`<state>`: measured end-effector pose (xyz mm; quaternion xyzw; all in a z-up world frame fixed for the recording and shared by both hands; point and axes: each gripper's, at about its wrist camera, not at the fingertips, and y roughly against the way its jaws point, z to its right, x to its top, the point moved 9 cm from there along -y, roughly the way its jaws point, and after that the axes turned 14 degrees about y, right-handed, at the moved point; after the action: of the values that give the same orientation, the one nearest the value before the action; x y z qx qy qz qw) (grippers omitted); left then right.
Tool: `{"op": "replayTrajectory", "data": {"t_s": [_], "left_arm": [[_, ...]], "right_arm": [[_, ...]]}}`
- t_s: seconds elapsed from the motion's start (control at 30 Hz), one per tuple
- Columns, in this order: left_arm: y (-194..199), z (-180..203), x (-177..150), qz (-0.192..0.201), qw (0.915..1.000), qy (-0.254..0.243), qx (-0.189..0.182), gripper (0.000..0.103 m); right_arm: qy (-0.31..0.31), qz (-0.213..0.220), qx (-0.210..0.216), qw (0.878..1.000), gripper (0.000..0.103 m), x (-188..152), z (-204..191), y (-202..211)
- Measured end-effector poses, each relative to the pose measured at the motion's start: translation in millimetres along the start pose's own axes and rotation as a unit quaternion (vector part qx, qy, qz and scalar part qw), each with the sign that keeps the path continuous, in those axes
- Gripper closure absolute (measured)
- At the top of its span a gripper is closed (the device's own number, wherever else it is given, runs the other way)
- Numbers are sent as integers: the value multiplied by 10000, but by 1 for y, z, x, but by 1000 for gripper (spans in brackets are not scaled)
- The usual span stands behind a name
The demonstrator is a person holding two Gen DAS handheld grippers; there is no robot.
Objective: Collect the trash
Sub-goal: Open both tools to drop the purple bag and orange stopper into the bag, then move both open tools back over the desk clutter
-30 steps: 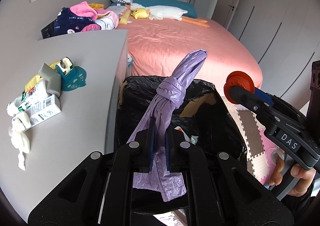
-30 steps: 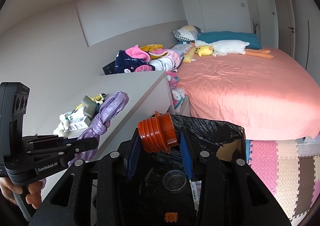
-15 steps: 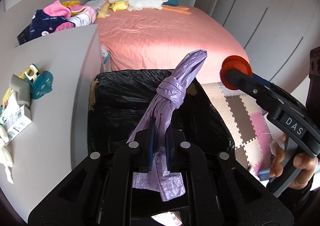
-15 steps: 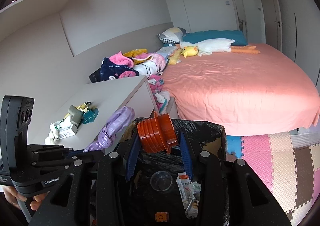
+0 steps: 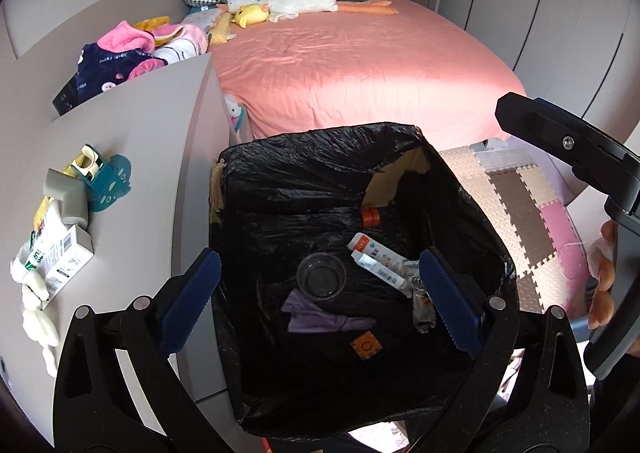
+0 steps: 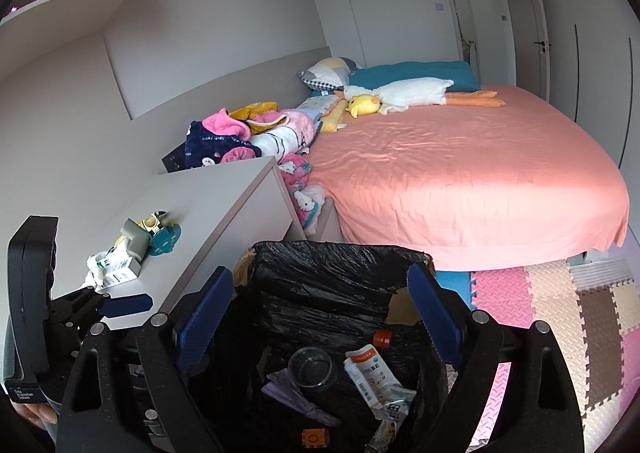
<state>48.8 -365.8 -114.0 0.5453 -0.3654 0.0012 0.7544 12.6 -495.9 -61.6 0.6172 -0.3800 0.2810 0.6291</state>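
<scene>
Hovering right over the bin (image 5: 320, 141) at the moment. Left gripper (image 5: 316, 273): spread wide, nothing between the pads. Right gripper (image 6: 320, 285): same deal, wide apart and empty.

Down at the bottom of the black liner: knotted purple bag (image 5: 320, 319), clear cup (image 5: 321, 280) touching its top edge, squeezed tube (image 5: 376, 261) just beside the cup, orange cap (image 5: 370, 217) further back by the torn corner. Plus a few wrappers too crumpled to name.

Looks like more to collect up on the grey counter (image 5: 152, 157), just left of the bin. Little pile there: carton (image 5: 60, 253) lying flat, white crumpled stuff (image 5: 34, 293) touching its near end, grey foam piece (image 5: 66, 197) leaning at its far end. Teal tape holder (image 5: 104, 181) just beside that, probably not trash.

Key bit for the next reach: off to the left of both grippers and a bit higher than the bin floor, so a sideways swing rather than a push forward. Clearly nearer the left gripper, with the right one out on the far side of the bin. Long side of the carton running roughly front to back along the counter, so best pinched across its narrow width, coming in from the bin side. Worth watching the white stuff, likely to drag along.
</scene>
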Motion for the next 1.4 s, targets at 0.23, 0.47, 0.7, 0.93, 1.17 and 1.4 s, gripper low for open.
{"op": "replayTrajectory", "data": {"t_s": [0.23,0.47,0.7,0.93,1.17,1.4], "left_arm": [[6,-15,-1,34,9998,211,7,7],[11,-28,-4,75,9996,290,-9,7],[17,-50,-4,141,9989,442,49,7],[26,-77,-5,217,9977,610,195,7],[35,-112,-9,280,9954,812,432,7],[43,-147,-11,371,9911,1107,640,7]], "right_arm": [[88,-60,61,9999,14,0,-10,-4],[219,-105,142,9996,14,4,-29,-12],[365,-162,282,9988,14,4,-52,-19],[547,-200,456,9973,14,7,-81,-28],[693,-230,650,9952,14,9,-109,-38],[817,-272,840,9927,14,9,-135,-47]]}}
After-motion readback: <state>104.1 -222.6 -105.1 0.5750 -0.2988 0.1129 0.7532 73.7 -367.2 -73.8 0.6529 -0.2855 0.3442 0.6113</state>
